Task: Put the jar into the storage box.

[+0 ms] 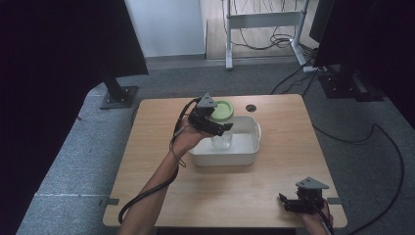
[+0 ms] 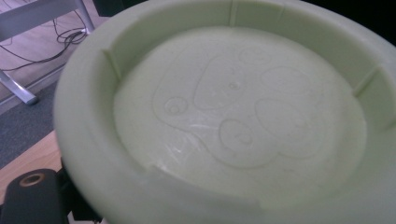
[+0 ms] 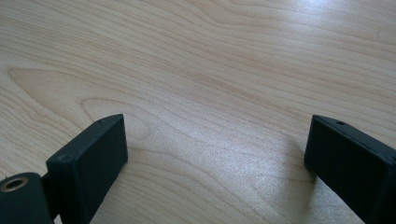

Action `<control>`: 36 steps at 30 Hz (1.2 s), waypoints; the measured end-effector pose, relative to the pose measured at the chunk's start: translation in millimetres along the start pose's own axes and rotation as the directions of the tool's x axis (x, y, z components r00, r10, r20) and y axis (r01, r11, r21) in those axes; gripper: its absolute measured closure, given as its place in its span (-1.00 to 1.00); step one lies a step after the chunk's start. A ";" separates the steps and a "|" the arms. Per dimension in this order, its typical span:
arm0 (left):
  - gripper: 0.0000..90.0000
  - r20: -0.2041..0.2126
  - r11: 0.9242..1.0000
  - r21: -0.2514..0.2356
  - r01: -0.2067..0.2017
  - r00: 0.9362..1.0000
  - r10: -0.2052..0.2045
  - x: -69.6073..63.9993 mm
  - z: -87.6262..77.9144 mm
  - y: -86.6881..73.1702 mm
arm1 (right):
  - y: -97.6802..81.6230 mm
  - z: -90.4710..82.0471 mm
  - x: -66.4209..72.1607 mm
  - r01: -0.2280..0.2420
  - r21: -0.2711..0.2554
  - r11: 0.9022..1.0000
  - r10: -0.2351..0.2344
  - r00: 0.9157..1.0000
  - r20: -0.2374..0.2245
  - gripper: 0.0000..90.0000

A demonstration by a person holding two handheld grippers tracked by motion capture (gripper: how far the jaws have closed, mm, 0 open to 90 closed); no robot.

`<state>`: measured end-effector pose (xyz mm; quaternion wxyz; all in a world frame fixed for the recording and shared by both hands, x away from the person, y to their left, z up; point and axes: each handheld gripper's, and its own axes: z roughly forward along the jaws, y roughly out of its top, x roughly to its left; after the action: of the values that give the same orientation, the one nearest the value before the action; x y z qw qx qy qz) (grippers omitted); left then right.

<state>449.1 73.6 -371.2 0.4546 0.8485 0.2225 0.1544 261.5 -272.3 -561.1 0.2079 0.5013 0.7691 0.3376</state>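
While the right gripper (image 1: pixel 289 203) rests with jaws wide apart on the bare worktop (image 1: pixel 274 171), well away from the white tub (image 1: pixel 244 156), the left gripper (image 1: pixel 215 128) is clamped on the green lid (image 1: pixel 222 110) above a glass jar (image 1: pixel 222 141) standing inside that tub.

Free room and obstacles. The white tub (image 1: pixel 244 157) stands mid-bench (image 1: pixel 274 196), with a glass jar (image 1: pixel 222 141) upright inside it; the left gripper (image 1: pixel 215 128) with the green lid (image 1: pixel 222 111) occupies the space over the tub's left rear. Open bench surface lies ahead of the right gripper (image 1: pixel 286 203), whose jaws stand wide apart over bare wood. A cable hole (image 1: pixel 251 107) lies behind the tub.
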 end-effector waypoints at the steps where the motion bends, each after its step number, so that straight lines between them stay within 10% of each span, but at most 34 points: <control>1: -0.74 0.002 1.000 0.002 0.000 1.000 0.000 0.3 1.7 -1.5 | 0.0 0.0 0.0 0.000 0.000 1.000 0.000 1.000 0.000 -0.88; 36: -0.74 -0.012 0.998 -0.003 0.065 0.998 -0.065 14.7 41.0 -46.8 | -6.7 -2.8 1.7 -0.012 -0.034 0.999 0.012 1.000 0.009 -0.88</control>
<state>469.6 75.2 -431.8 0.4591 0.8393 0.2526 0.1448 254.7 -273.4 -564.0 0.2181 0.5038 0.7593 0.3494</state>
